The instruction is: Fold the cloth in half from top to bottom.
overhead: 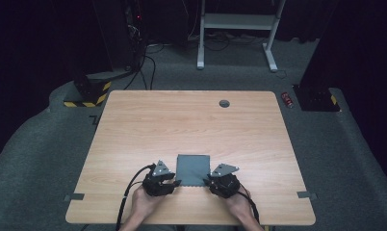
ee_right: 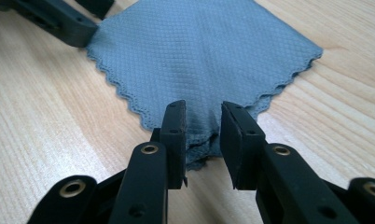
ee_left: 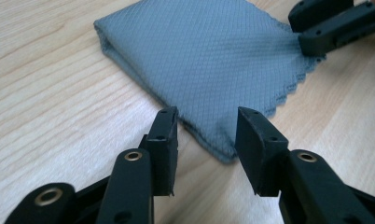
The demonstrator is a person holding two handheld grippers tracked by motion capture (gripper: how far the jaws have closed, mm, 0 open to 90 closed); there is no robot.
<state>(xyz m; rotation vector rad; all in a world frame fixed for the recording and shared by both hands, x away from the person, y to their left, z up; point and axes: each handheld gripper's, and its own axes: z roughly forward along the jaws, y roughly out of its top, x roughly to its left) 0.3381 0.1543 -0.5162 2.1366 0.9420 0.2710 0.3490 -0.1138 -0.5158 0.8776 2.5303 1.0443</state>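
Observation:
A folded grey-blue cloth (overhead: pixel 193 168) lies flat on the wooden table (overhead: pixel 182 120) near its front edge, between the two hands. My left gripper (overhead: pixel 174 182) sits at the cloth's near left corner; in the left gripper view its jaws (ee_left: pixel 206 126) stand apart with the folded corner of the cloth (ee_left: pixel 199 51) lying between them, untouched. My right gripper (overhead: pixel 207 181) is at the near right corner; its jaws (ee_right: pixel 203 119) stand apart around the scalloped corner of the cloth (ee_right: pixel 199 51), which looks slightly bunched there. Each gripper view shows the other gripper at the far corner.
A round grommet hole (overhead: pixel 224 103) is in the table's far side. Grey tape marks (overhead: pixel 74 197) sit at the front left and front right edges. On the floor beyond stand a white desk frame (overhead: pixel 235 29), cables and a red can (overhead: pixel 288 99).

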